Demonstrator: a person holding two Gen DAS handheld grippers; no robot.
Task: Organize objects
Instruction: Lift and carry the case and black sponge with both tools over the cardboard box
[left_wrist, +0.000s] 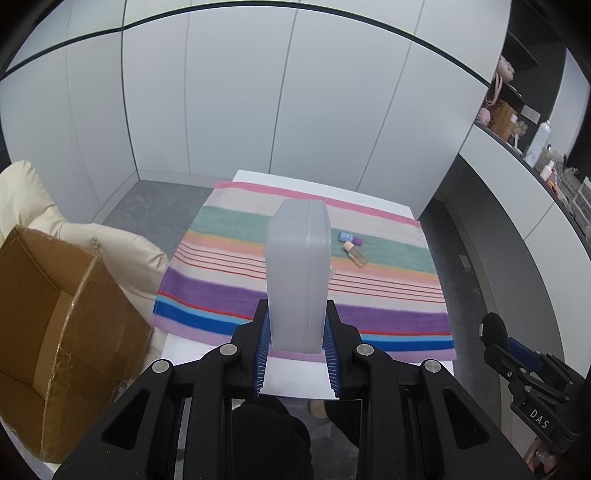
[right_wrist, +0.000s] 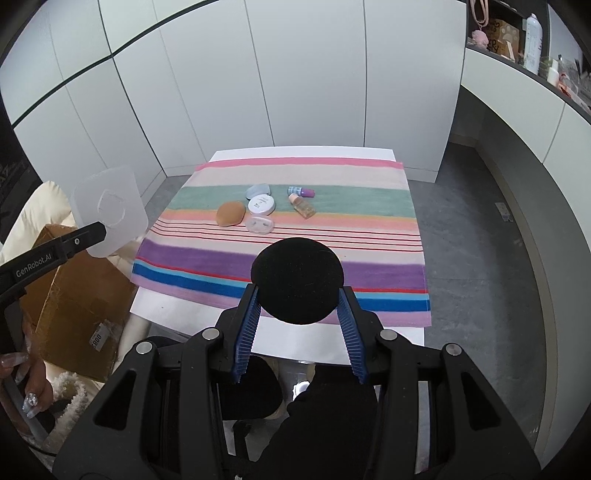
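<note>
Left gripper (left_wrist: 297, 347) angled downward, jaws clamped tight on a frosted plastic case (left_wrist: 298, 273) held upright on edge, blue pads (left_wrist: 263, 354) pressing both flat sides. Right gripper (right_wrist: 298, 312) also angled down, jaws closed on a round black pouch (right_wrist: 297, 280), gripped at its lower edge. Person's hand (right_wrist: 27, 384) on the left gripper's handle, long decorated nails visible.

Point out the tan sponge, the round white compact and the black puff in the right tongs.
Tan sponge (right_wrist: 231, 213), right wrist view, top middle.
White compact (right_wrist: 261, 204), right wrist view, lid centre.
Black puff (right_wrist: 297, 278), right wrist view, face centre.
</note>
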